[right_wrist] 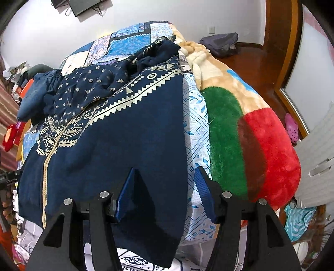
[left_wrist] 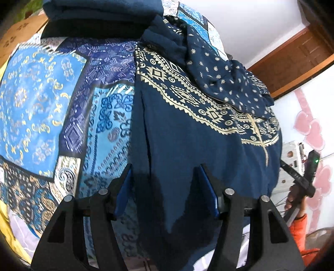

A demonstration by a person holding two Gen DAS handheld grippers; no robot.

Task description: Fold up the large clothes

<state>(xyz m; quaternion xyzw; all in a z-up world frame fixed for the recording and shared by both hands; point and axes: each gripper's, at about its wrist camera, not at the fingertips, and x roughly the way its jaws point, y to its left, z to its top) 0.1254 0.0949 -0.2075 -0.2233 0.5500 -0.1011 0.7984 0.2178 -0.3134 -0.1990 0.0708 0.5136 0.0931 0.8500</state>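
A large navy garment (left_wrist: 187,133) lies spread flat on a bed, its cloth thin and matte, with soft creases running lengthwise. Bands of cream zigzags, diamonds and circles cross it in a geometric print, and a narrow cream strip runs down its middle. Its upper part is bunched into loose folds of sheer navy fabric dotted with small cream motifs.

Under it is a glossy patchwork quilt (left_wrist: 41,100) of angular blue, indigo and pale panels with gold scrollwork. In the right wrist view, a fluffy blanket (right_wrist: 261,146) in blocks of green, red and tan lies heaped just beside the garment (right_wrist: 125,135), with a strip of white, blue-dotted sheet (right_wrist: 198,129) between them.

The left gripper (left_wrist: 165,177) hovers over the garment's near left edge, black angular arms ending in flat blue pads; its jaws stand apart with nothing pinched between them. The right gripper (right_wrist: 165,179) is likewise spread and empty, straddling the garment's right edge, one pad over navy cloth, the other over the sheet.

A stack of folded dark clothes (left_wrist: 100,14) sits at the bed's far end.
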